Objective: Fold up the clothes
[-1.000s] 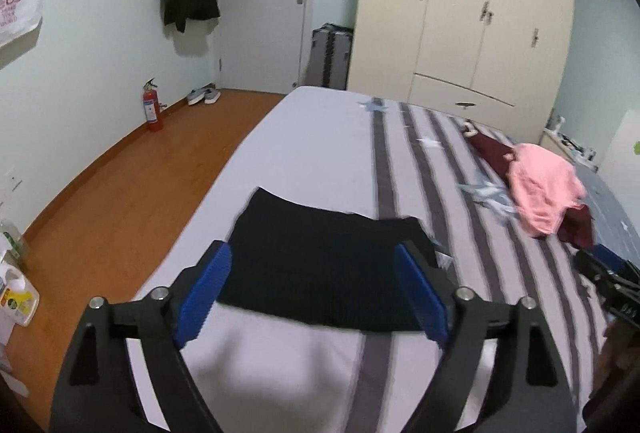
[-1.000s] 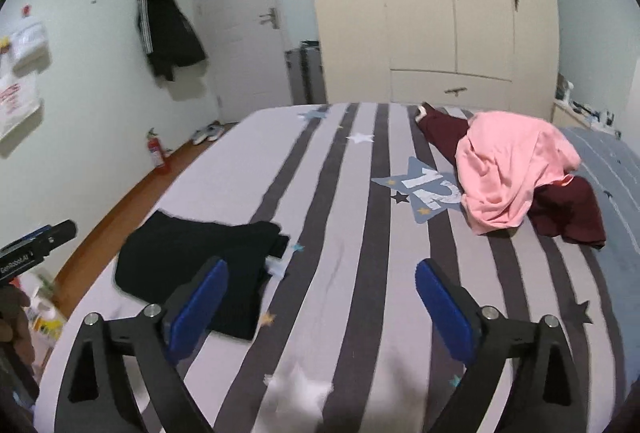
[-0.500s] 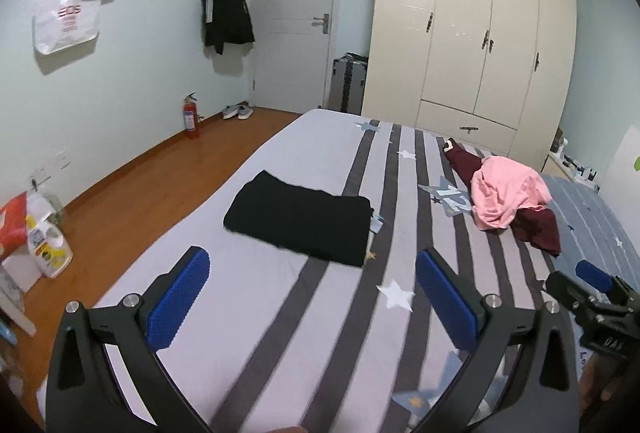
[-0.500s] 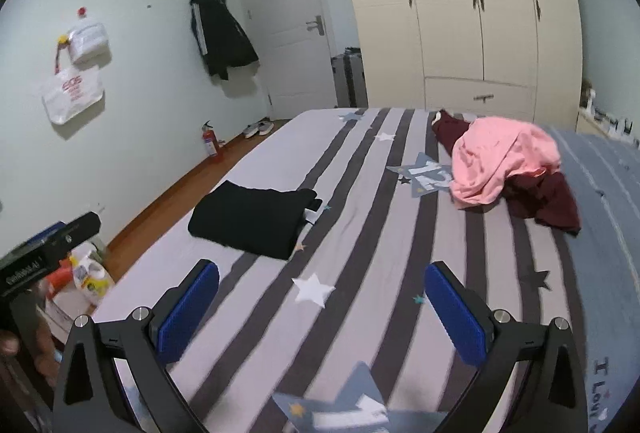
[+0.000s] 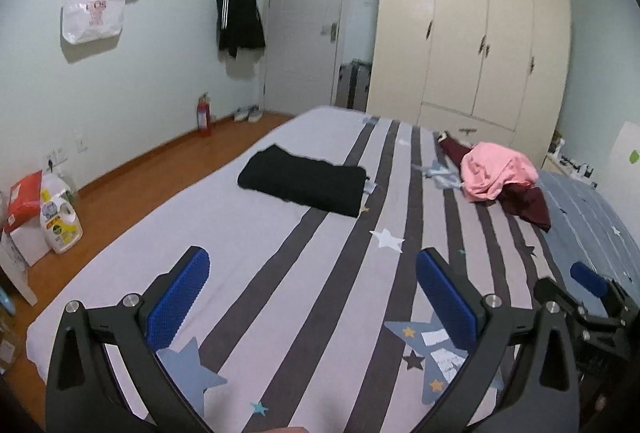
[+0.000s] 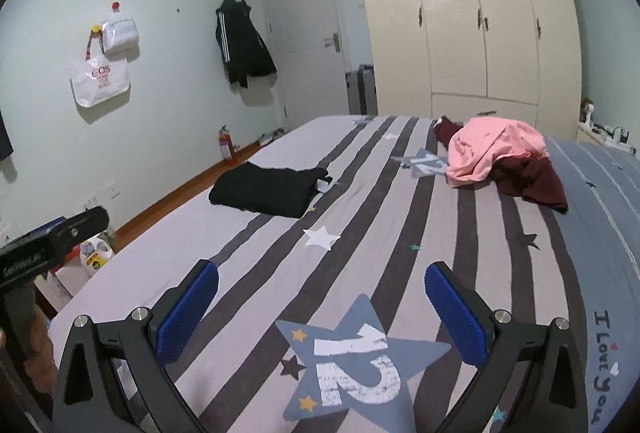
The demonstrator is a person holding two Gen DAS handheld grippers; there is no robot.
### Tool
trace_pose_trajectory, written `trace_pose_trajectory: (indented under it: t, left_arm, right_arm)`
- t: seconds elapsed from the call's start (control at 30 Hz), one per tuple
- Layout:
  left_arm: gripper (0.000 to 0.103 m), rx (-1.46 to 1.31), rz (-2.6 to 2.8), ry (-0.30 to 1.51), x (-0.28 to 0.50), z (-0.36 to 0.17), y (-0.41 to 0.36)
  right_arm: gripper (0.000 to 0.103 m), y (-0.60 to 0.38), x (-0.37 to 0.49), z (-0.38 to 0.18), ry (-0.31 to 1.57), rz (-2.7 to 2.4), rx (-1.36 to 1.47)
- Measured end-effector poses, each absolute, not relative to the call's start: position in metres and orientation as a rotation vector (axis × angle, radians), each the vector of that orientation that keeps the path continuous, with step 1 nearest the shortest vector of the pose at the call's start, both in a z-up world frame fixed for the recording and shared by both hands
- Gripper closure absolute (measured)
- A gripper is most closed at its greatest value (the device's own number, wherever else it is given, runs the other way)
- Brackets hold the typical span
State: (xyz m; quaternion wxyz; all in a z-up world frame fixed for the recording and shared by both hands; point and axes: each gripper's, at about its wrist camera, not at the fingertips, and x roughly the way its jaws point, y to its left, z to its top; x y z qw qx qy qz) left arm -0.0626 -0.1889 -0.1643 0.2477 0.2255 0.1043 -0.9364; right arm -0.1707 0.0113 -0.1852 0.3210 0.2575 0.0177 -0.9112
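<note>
A folded black garment [image 5: 304, 183] [image 6: 270, 190] lies flat on the left side of the striped bed [image 5: 280, 297] [image 6: 400, 233]. Farther back on the right sits a crumpled pink garment [image 5: 496, 171] [image 6: 490, 149] on top of a dark red one [image 5: 528, 203] [image 6: 532, 185]. My left gripper [image 5: 312, 275] hangs open over the near part of the bed, nothing between its blue pads. My right gripper [image 6: 322, 291] is open too, empty, over a blue star print. Both stand well short of the clothes. The right gripper's tip [image 5: 588, 285] shows at the left wrist view's right edge.
Wooden floor [image 5: 132, 185] runs along the bed's left side, with a detergent bottle [image 5: 60, 221], boxes and a red fire extinguisher [image 5: 204, 115] by the wall. A cream wardrobe [image 5: 472, 45] and white door [image 5: 308, 21] stand behind the bed. A black jacket [image 5: 240, 17] hangs on the wall.
Both grippers have pulled back from the black garment toward the near end of the bed. The left jaws, close around it before, now stand wide and far from it.
</note>
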Motion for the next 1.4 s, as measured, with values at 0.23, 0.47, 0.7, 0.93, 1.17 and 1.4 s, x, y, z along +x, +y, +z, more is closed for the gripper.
trace_pose_trajectory:
  t: [0.23, 0.47, 0.7, 0.93, 1.17, 1.4]
  left_arm:
    - [0.001, 0.53, -2.561, 0.246, 0.025, -0.142, -0.136]
    - [0.001, 0.632, -2.536, 0.279, 0.102, -0.096, -0.085]
    - [0.001, 0.609, -2.554, 0.276, 0.148, -0.064, -0.047]
    - [0.001, 0.597, -2.573, 0.242, 0.162, -0.05, -0.026]
    - [0.001, 0.595, -2.569, 0.251, 0.165, -0.049, -0.024]
    - [0.001, 0.594, -2.57, 0.238, 0.166, -0.05, -0.027]
  right_arm:
    - [0.001, 0.05, -0.093, -0.162, 0.08, -2.404, 0.595]
    - [0.001, 0.085, -0.012, -0.11, 0.144, -2.373, 0.674]
    - [0.001, 0.117, 0.036, -0.067, 0.133, -2.391, 0.619]
    - [0.001, 0.131, 0.06, -0.048, 0.164, -2.385, 0.576]
    - [0.001, 0.138, 0.062, -0.043, 0.139, -2.38, 0.568]
    - [0.001, 0.136, 0.062, -0.043, 0.14, -2.374, 0.56]
